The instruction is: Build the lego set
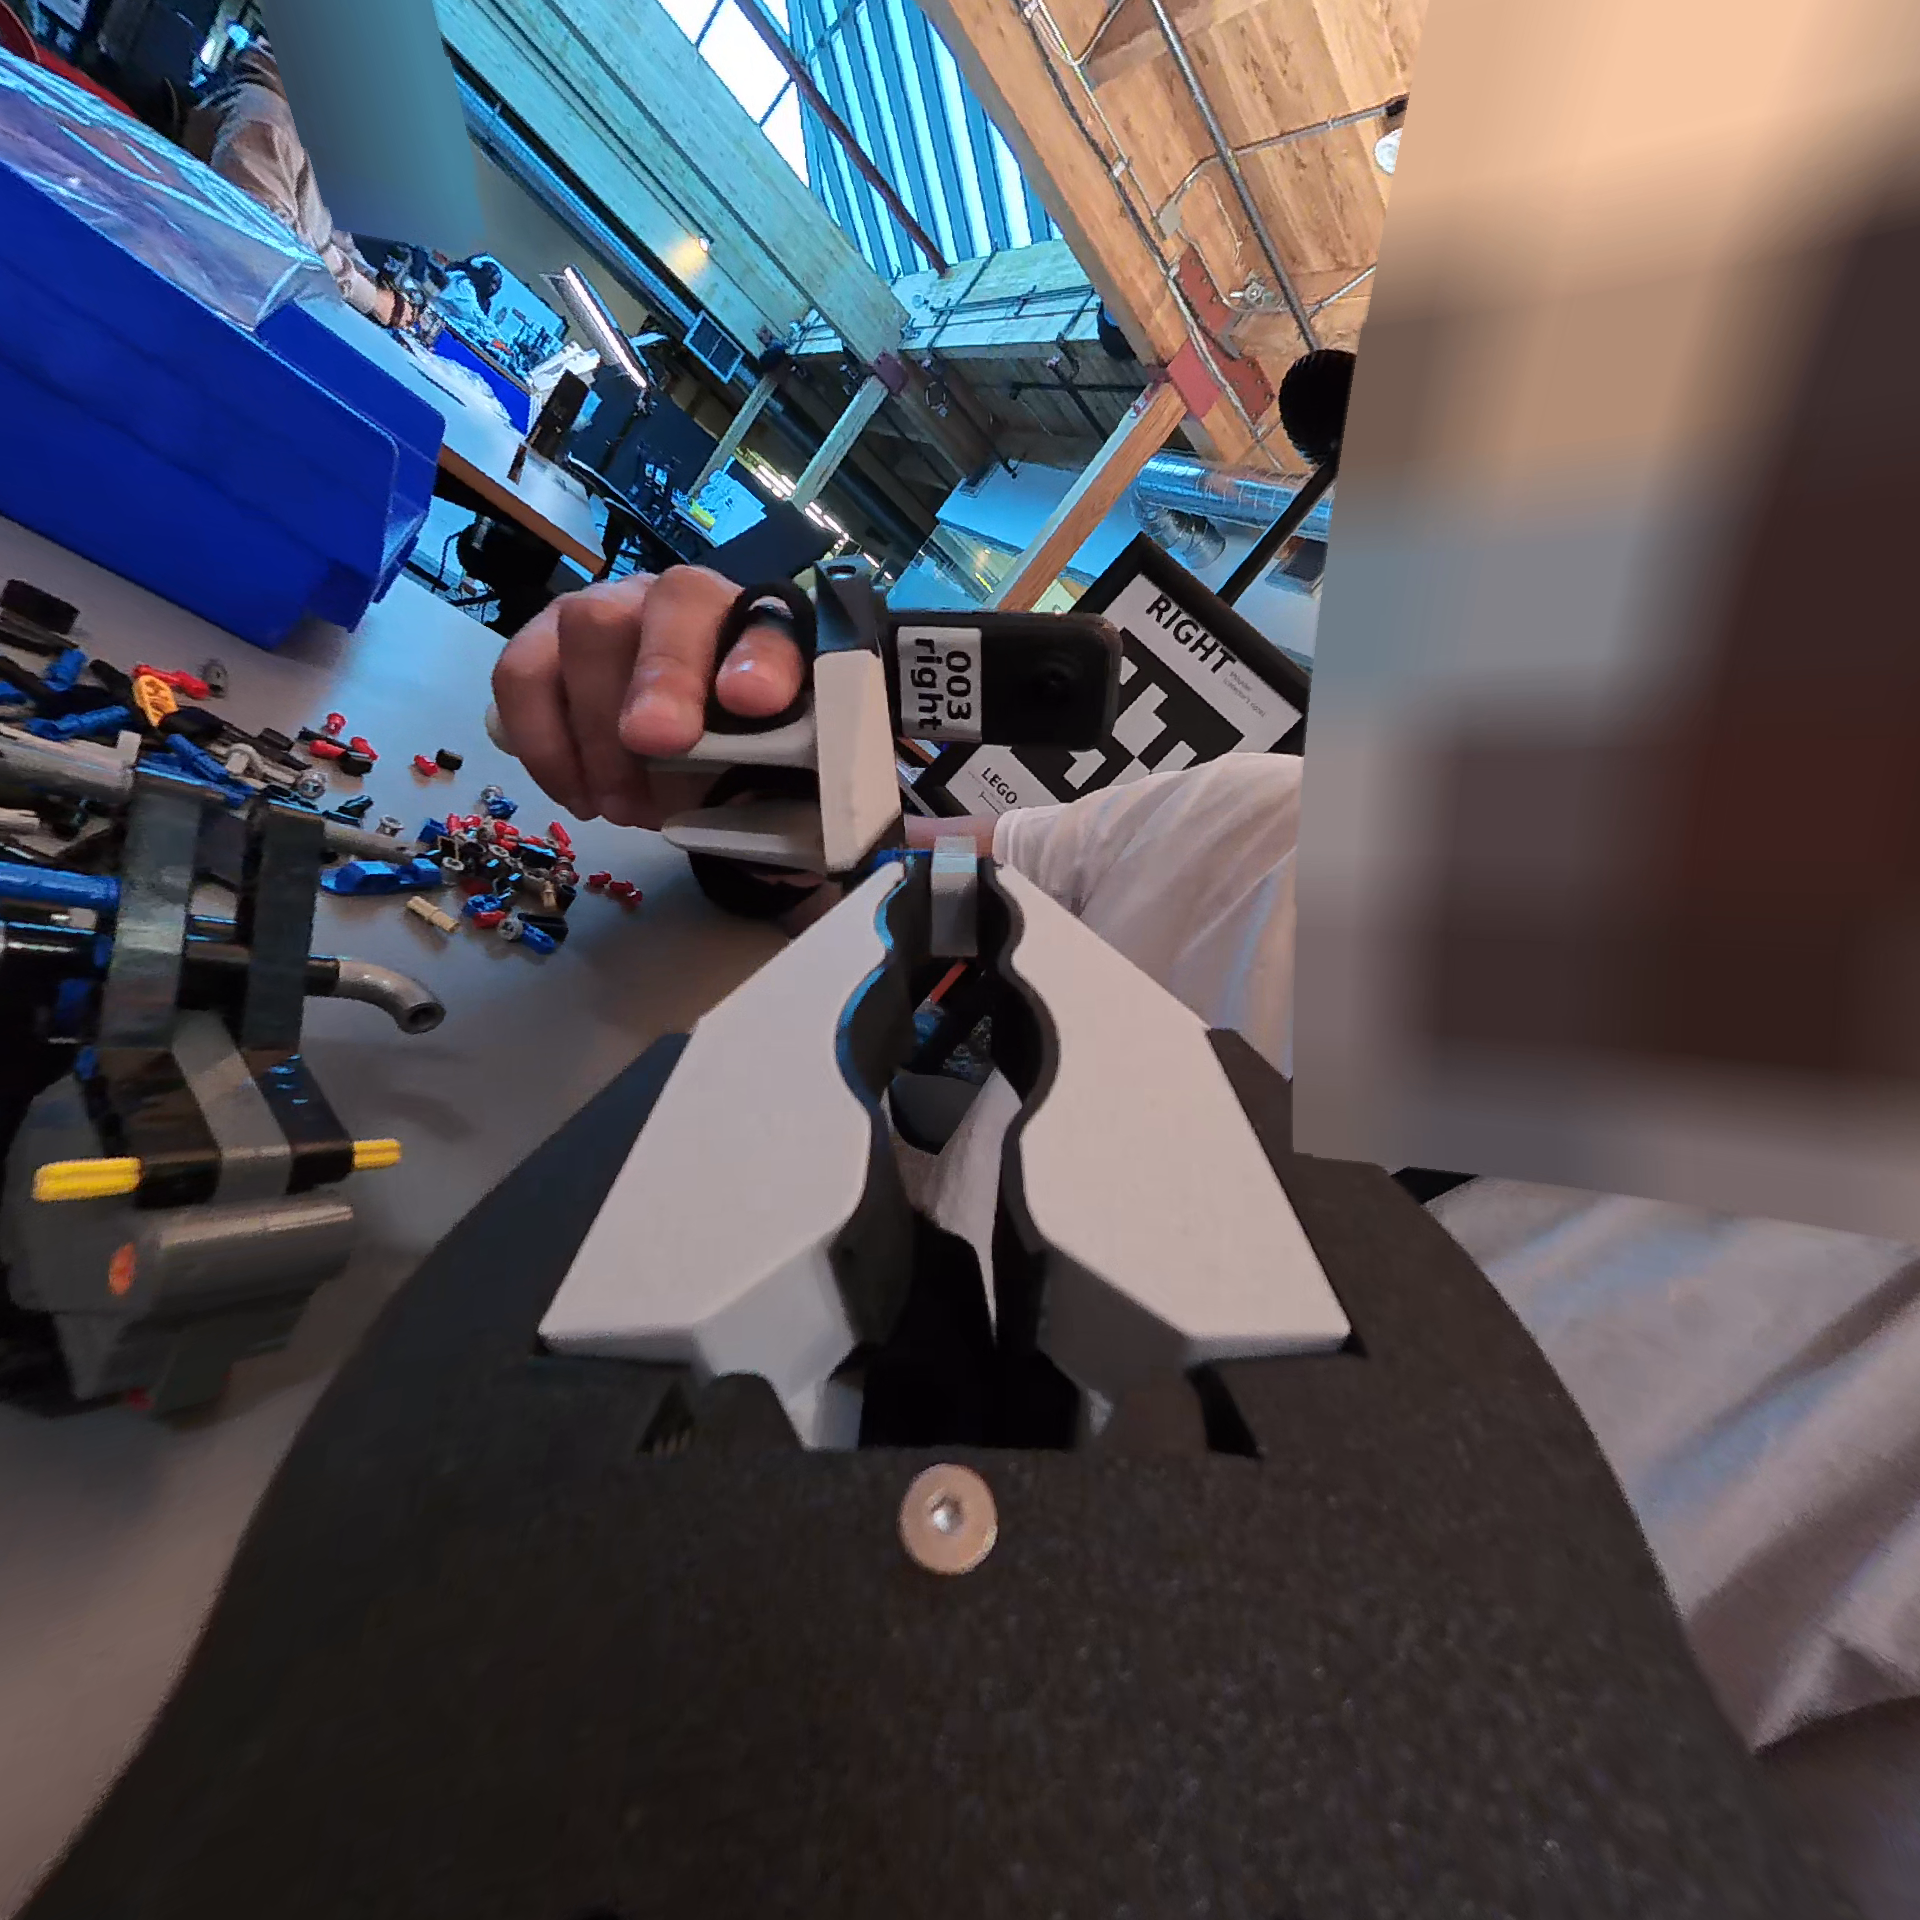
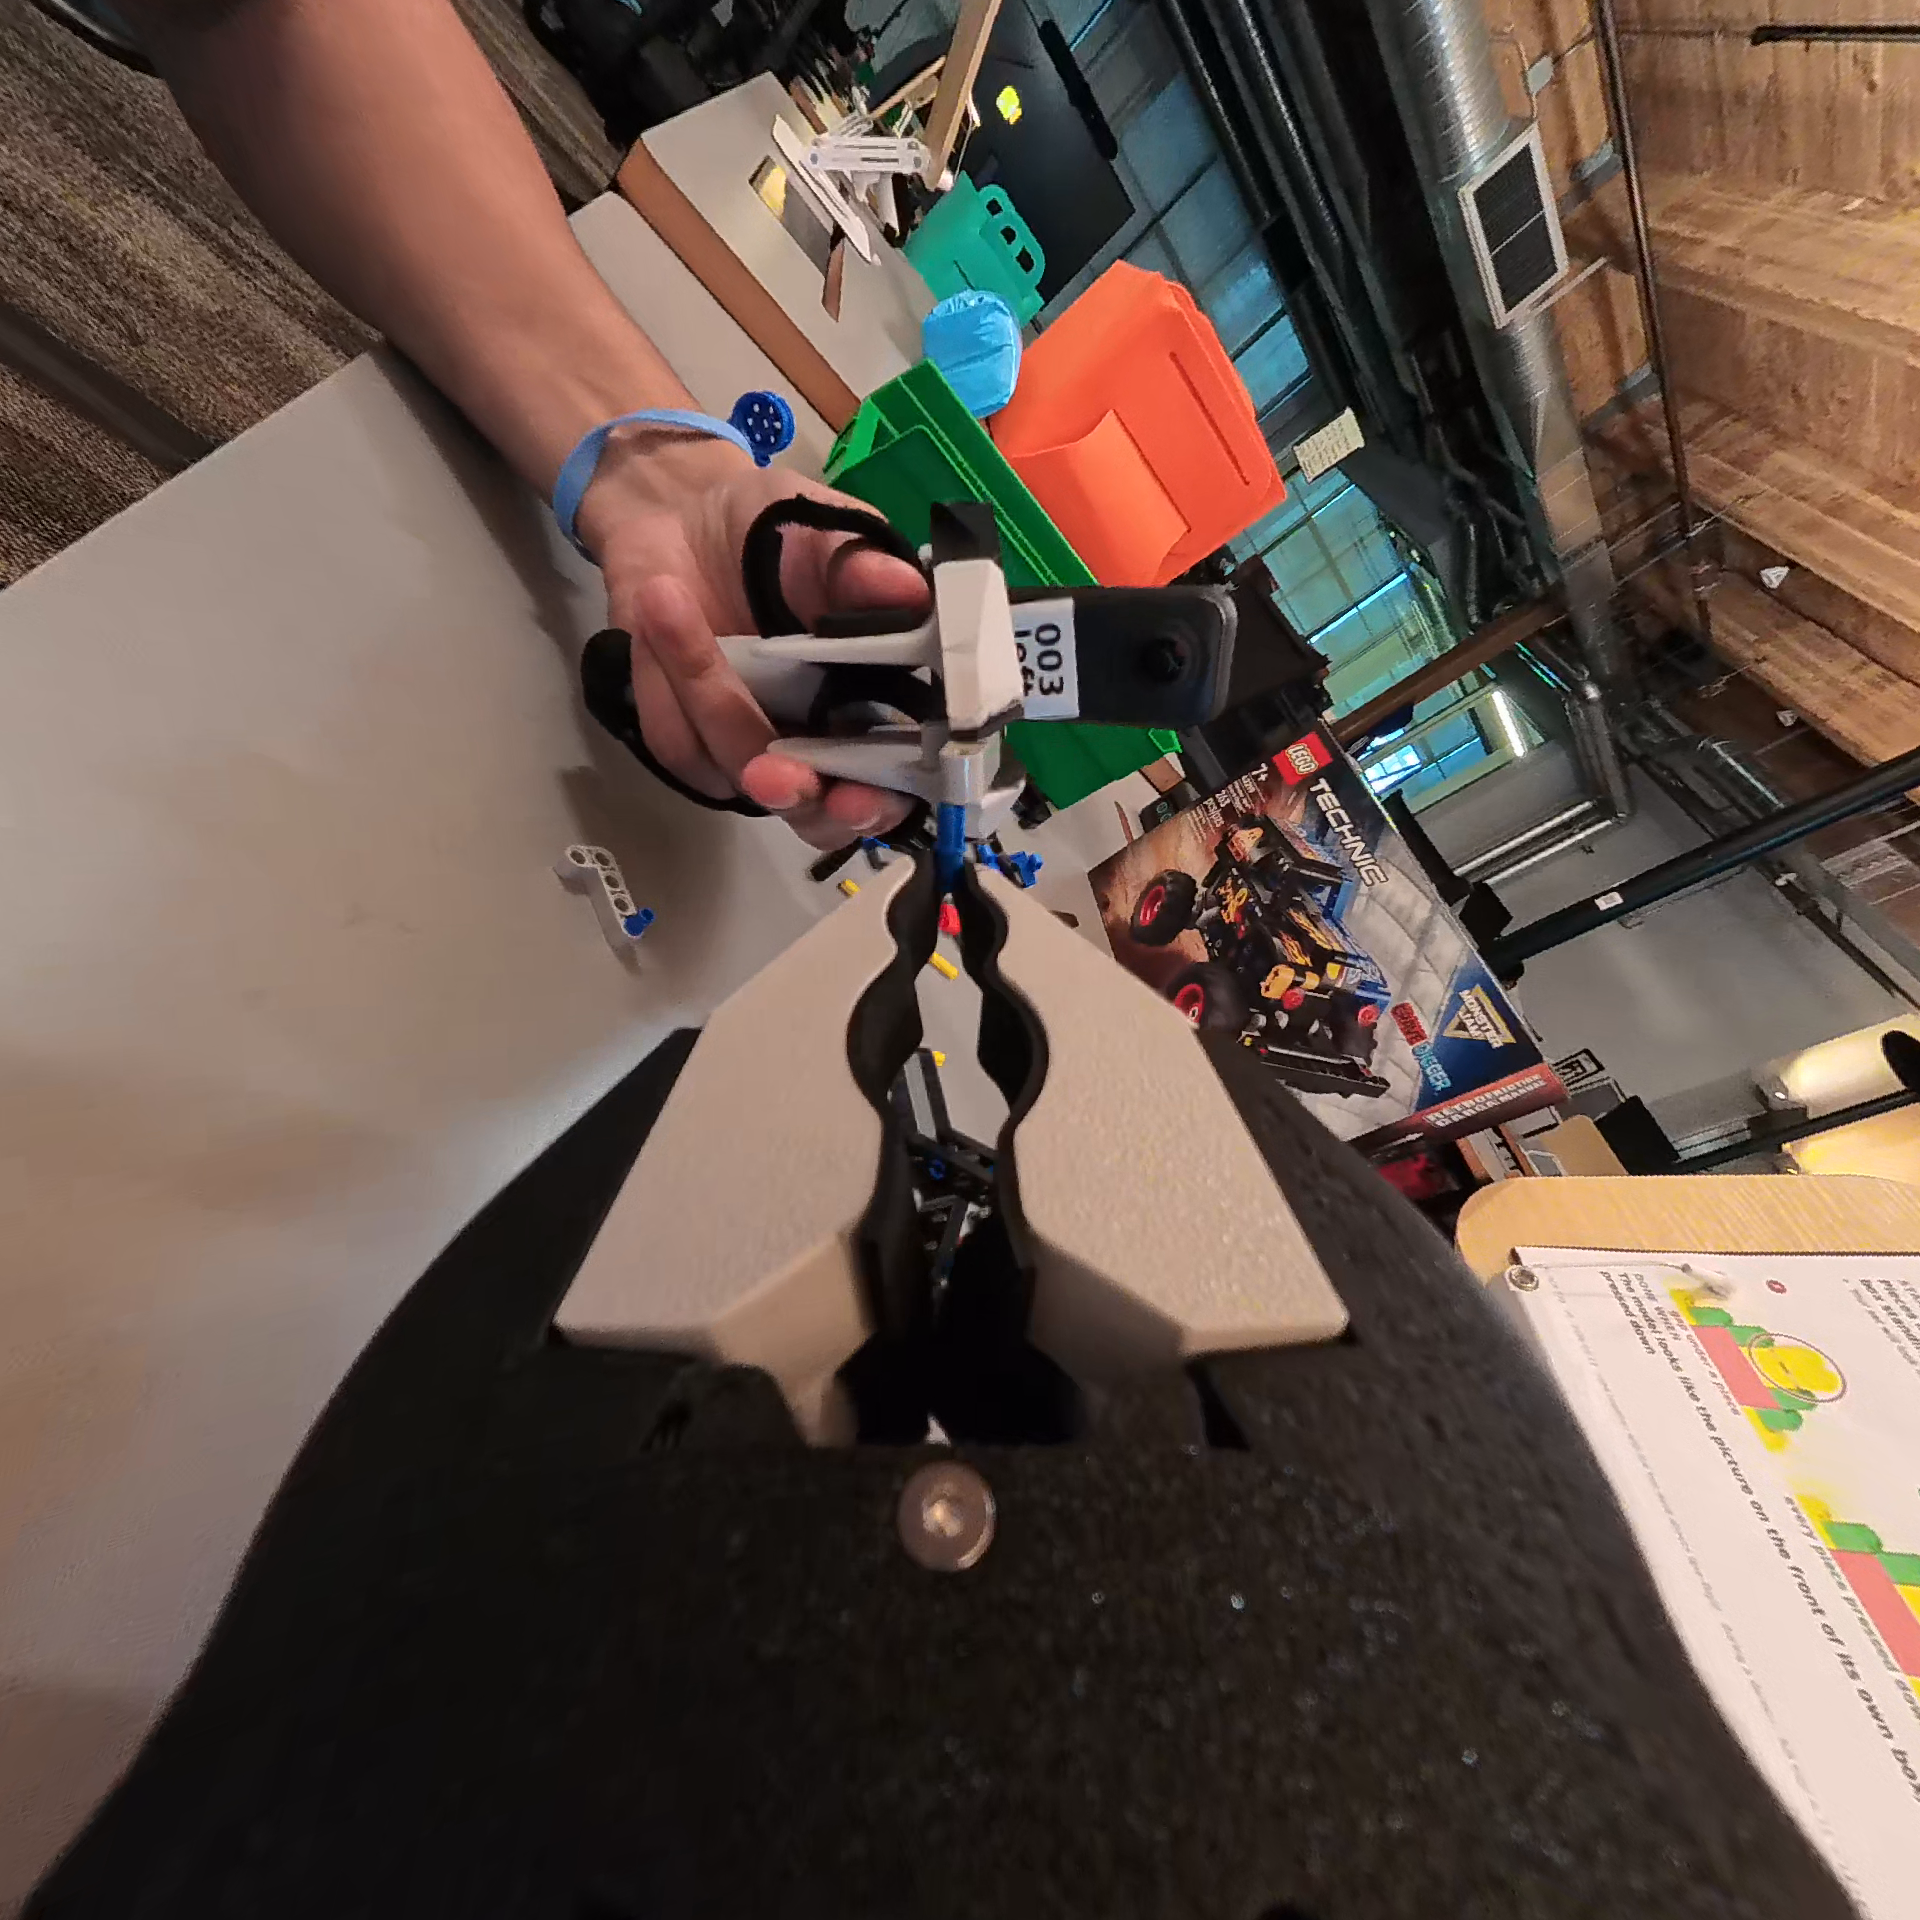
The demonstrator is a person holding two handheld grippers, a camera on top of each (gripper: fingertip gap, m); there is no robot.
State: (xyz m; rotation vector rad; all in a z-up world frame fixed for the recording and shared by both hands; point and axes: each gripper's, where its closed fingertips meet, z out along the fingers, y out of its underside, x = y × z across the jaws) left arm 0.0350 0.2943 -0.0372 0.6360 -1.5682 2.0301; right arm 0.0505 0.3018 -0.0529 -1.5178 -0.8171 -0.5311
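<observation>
Left hand-held gripper (image 1: 951, 894) pinching small grey piece (image 1: 954, 902) at tips, jaws nearly closed. Right hand-held gripper (image 2: 940, 878) clamping blue pin (image 2: 949, 836), jaws nearly closed, tips meeting other gripper's above bench (image 2: 260, 727). Half-built model (image 1: 177, 1091) sitting left of left gripper, loose parts (image 1: 499, 852) lying beyond model. Set box (image 2: 1309, 935) standing right of right gripper, green bin (image 2: 935, 468) behind it.

Pale grey counter (image 1: 499, 1039) strewn with lego parts

In the left wrist view, a scatter of small red, blue and black pieces (image 1: 488, 842) lies mid-counter, a half-built grey-and-black model (image 1: 197, 1091) nearer the front edge, a blue bin (image 1: 208, 457) toward the far edge. In the right wrist view, a white angled beam (image 2: 608, 888) lies alone; the lego box (image 2: 1309, 935) and green bin (image 2: 966, 540) seem to rest farther along.
</observation>
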